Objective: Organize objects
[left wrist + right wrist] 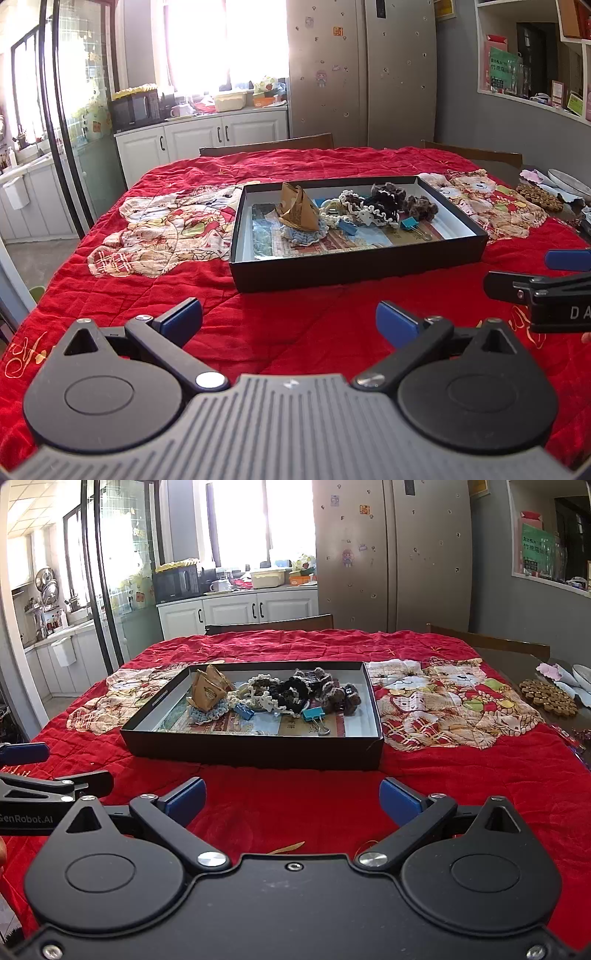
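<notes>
A: Progress?
B: Looks done or nearly: everything sits jumbled in the black box (255, 751) mid-bench, nothing loose on the red quilt (295, 812) nearby.
A: Contents?
B: Scrunchies (291, 694), brown paper boat (207, 692), teal binder clip (314, 714) (near right side).
A: Tongs?
B: Left tongs (289, 320) and right tongs (292, 800) both wide, holding nothing, near the box.

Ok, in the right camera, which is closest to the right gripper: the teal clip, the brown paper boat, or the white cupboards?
From the right gripper:
1. Teal metal binder clip, at the black box's near right.
2. Folded brown paper boat, farther back on the left of the box.
3. White kitchen cupboards, far beyond the red table.
</notes>
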{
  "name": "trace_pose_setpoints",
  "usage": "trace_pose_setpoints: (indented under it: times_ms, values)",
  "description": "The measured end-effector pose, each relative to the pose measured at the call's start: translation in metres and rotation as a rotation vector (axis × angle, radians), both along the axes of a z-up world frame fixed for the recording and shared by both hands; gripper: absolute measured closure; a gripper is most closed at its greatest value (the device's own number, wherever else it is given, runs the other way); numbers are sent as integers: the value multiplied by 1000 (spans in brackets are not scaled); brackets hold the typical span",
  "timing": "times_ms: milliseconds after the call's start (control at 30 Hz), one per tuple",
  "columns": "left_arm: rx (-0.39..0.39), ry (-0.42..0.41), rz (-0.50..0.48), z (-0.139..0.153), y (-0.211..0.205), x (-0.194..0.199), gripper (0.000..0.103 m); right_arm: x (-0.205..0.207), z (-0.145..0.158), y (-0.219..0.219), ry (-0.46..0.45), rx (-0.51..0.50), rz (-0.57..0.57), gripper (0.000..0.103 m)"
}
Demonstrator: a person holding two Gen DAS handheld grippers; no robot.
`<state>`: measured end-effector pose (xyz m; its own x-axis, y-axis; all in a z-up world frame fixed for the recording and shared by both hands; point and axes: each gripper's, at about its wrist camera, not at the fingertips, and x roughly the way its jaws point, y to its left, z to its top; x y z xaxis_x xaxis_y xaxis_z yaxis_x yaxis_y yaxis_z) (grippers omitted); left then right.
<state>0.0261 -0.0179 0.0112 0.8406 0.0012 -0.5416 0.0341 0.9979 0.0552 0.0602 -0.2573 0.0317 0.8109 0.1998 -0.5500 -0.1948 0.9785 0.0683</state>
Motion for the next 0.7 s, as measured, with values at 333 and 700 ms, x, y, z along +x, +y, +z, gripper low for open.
trace_pose_setpoints:
  times_ms: [333, 700]
  values:
    - [15, 5, -20, -1, -5, -1, 0, 0, -2, -1, 5, -2, 0, 2]
    - [5, -1, -46, -3, -7, -2, 0, 0, -6, 2, 14, -4, 10, 2]
